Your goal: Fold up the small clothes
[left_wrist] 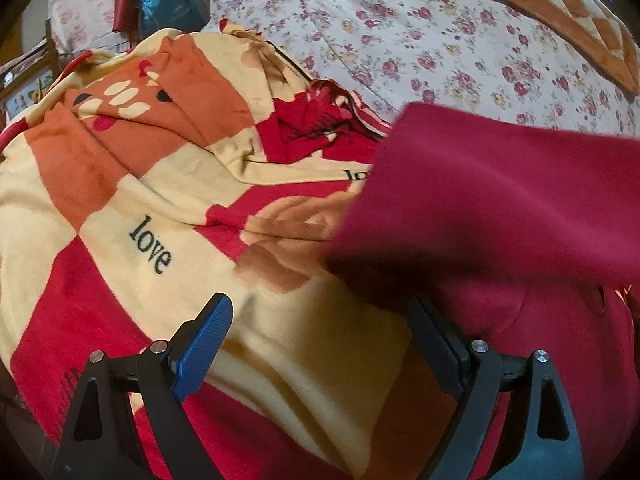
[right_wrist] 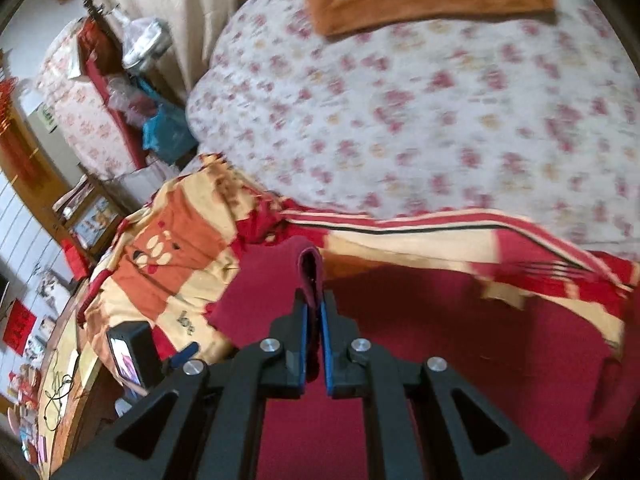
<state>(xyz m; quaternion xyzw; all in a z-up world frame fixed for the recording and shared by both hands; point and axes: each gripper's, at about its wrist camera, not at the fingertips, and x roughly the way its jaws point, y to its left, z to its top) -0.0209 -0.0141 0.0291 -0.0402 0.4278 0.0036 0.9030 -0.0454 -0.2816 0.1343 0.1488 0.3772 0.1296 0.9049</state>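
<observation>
A dark red garment (left_wrist: 500, 200) lies on a checked "love" blanket (left_wrist: 132, 208) on the bed. In the left wrist view a lifted flap of it hangs blurred at the right, above the part lying flat. My left gripper (left_wrist: 320, 320) is open and empty, its blue pads spread just above the blanket beside the garment's left edge. In the right wrist view my right gripper (right_wrist: 314, 304) is shut on a pinched fold of the red garment (right_wrist: 308, 264) and holds it raised over the rest of the garment (right_wrist: 460, 340).
A floral bedsheet (right_wrist: 400, 100) covers the bed beyond the blanket. An orange and cream checked cushion (left_wrist: 568, 12) lies at the far side. A blue bag (right_wrist: 164, 128) and clutter stand beside the bed at the left. My left gripper's body with its small screen (right_wrist: 128, 356) shows at lower left.
</observation>
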